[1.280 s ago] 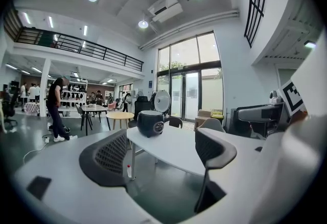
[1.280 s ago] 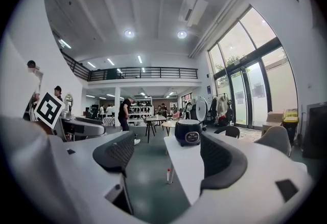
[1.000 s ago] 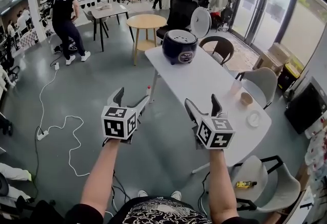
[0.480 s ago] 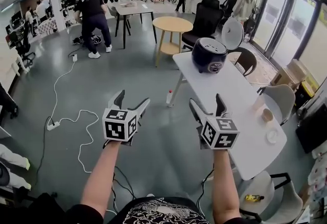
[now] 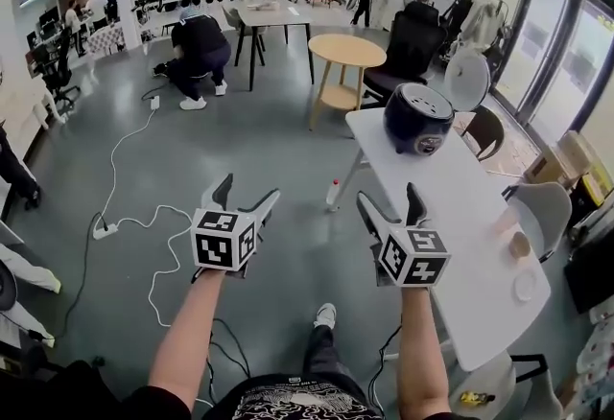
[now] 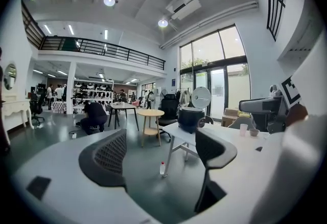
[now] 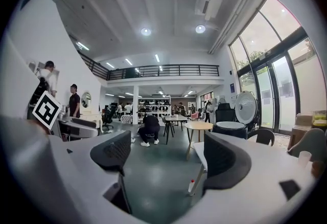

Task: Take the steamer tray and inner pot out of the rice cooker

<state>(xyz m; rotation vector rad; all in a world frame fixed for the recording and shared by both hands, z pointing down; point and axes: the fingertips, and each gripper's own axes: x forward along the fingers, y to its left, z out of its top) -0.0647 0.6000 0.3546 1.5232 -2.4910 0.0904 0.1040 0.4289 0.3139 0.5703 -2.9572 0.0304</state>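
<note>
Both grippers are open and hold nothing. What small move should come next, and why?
Probably walk closer to the white table, toward the rice cooker at its far end. The left gripper and right gripper hang open over the floor, well short of the cooker.

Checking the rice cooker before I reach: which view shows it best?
Head view: the rice cooker shows whole, from above. Left gripper view shows it small and distant; right gripper view, partly behind its claw.
</note>
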